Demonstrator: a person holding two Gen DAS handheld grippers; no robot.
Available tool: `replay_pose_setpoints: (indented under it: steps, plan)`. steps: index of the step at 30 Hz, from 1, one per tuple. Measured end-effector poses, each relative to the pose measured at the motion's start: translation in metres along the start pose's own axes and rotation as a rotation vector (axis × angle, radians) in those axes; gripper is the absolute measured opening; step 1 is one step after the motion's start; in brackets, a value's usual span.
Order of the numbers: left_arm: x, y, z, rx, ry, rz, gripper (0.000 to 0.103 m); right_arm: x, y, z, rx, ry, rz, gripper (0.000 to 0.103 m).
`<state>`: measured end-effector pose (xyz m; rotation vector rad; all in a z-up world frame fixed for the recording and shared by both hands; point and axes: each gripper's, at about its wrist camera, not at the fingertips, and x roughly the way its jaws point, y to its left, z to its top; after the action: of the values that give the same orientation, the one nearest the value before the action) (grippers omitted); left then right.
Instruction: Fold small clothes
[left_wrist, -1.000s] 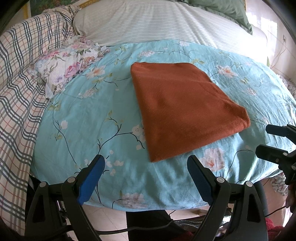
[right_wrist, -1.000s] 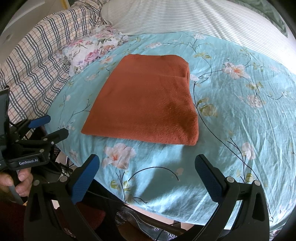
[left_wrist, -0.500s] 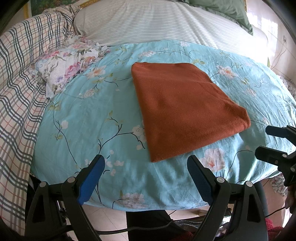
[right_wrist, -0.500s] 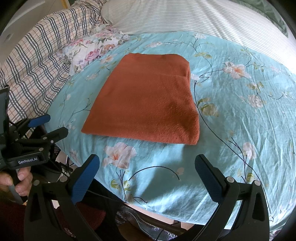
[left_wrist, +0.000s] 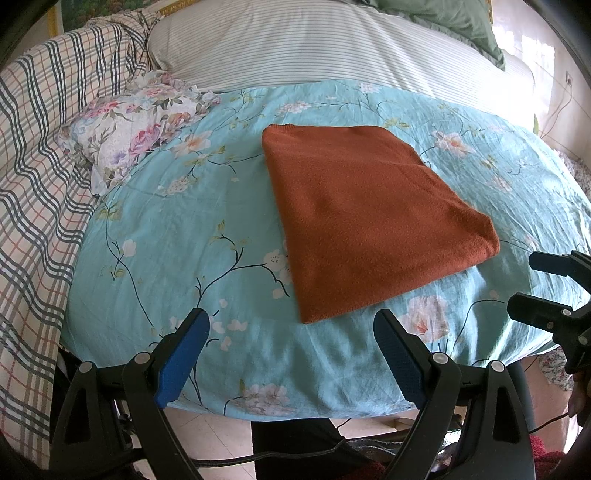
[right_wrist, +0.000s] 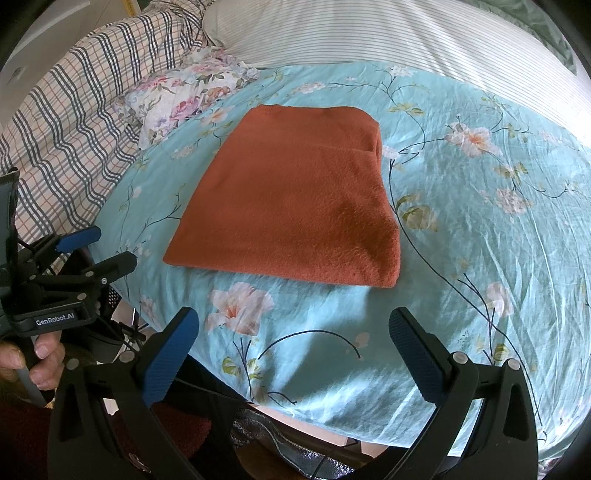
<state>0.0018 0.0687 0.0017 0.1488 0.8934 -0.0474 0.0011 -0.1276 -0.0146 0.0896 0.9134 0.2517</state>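
Here's the rust-orange cloth (left_wrist: 365, 218), folded into a neat flat rectangle and lying in the middle of the left wrist view, a little right of centre, on the turquoise flowered sheet (left_wrist: 177, 236). From the right wrist camera the same cloth (right_wrist: 295, 199) sits dead centre, its thick folded edge running down the right side to the lower right corner.

Left tongs (left_wrist: 291, 332) at the bottom of the frame: fingers spread wide, blue pads apart, nothing between them, hanging just short of the cloth's near corner without touching it. Right tongs (right_wrist: 293, 332), bottom of their own frame, likewise gaping and empty, with bare sheet between the pads and the cloth's near edge.

Each tool shows in the other's camera: the right one at the right edge of the left view, the left one at the left edge of the right view, gripped by a hand (right_wrist: 33, 360) in the lower left corner.

Upper left, a small flowered pillow (left_wrist: 136, 125) rests beside a checked blanket (left_wrist: 40, 155); across the top lies a striped cover (left_wrist: 314, 44).
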Motion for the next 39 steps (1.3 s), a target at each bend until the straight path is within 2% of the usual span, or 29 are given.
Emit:
replay_pose_setpoints:
  steps: [39]
  plan:
    - [0.0,-0.01,0.008,0.007,-0.003,-0.008,0.091,0.0,-0.002,0.01,0.001,-0.005,0.002,0.103]
